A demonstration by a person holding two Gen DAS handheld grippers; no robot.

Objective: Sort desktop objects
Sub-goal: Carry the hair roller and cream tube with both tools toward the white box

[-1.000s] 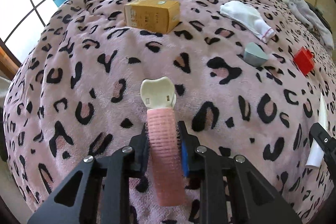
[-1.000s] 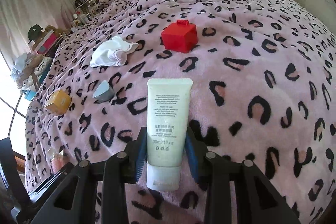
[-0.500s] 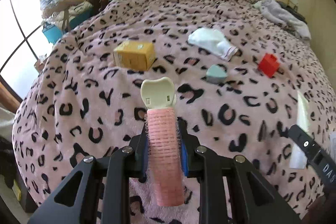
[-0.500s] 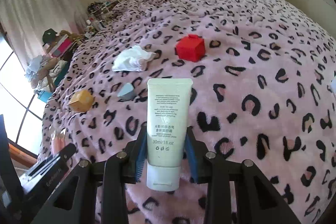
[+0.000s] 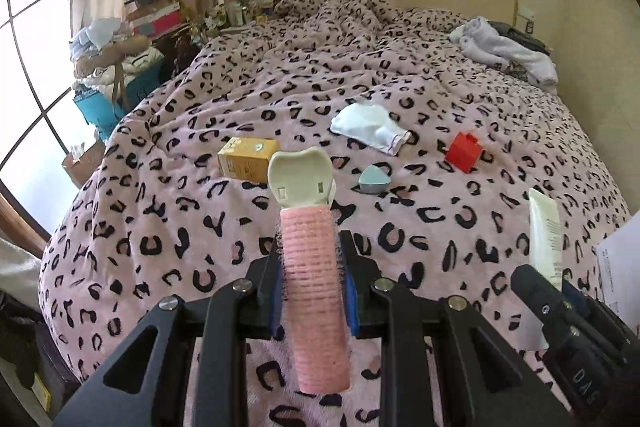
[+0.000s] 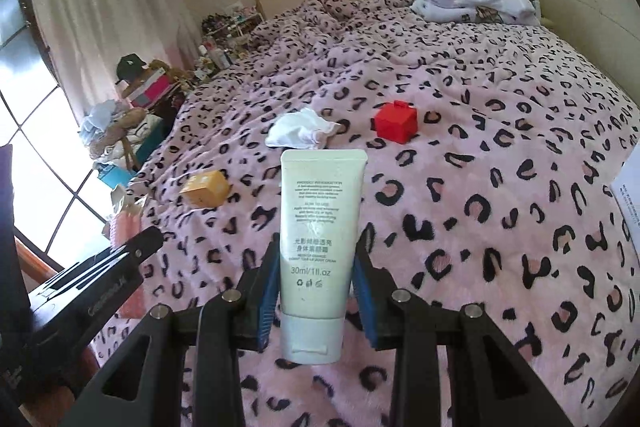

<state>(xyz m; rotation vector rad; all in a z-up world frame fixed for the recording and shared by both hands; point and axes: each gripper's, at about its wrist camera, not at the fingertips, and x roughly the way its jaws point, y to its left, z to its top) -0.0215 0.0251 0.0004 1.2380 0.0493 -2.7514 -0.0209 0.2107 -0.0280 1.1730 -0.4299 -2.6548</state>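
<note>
Pink fleece blanket (image 5: 420,75) with black leopard spots covers the bed and carries all loose items.

Left gripper (image 5: 311,281): jaws clenched on a pink hair roller (image 5: 314,291). The blue pads press its ribbed body from both sides. The roller stands nearly upright, held clear of the blanket, and its cream plastic clip (image 5: 301,179) projects past the fingertips.

Right gripper (image 6: 316,279): jaws clenched on a white cream tube (image 6: 318,239). The cap end points toward the camera and the crimped end points away. Printed text faces the lens. The tube is held clear of the blanket. In the left wrist view the same tube (image 5: 544,235) appears at the right edge.

Items resting on the blanket:
- Yellow carton (image 5: 247,159), lying ahead of the roller, left of centre.
- Small blue-grey object (image 5: 374,179), possibly a sponge or dome-shaped case; the view is too coarse to identify it. It sits between the carton and the red box.
- Red box (image 5: 464,151) with a small top tab, right of the blue-grey object.
- White cloth (image 5: 370,127), crumpled, beyond the blue-grey object and apart from it.
- White paper sheet (image 6: 628,195), at the right margin.

Folded clothing (image 6: 476,3) lies at the far corner of the bed
</note>
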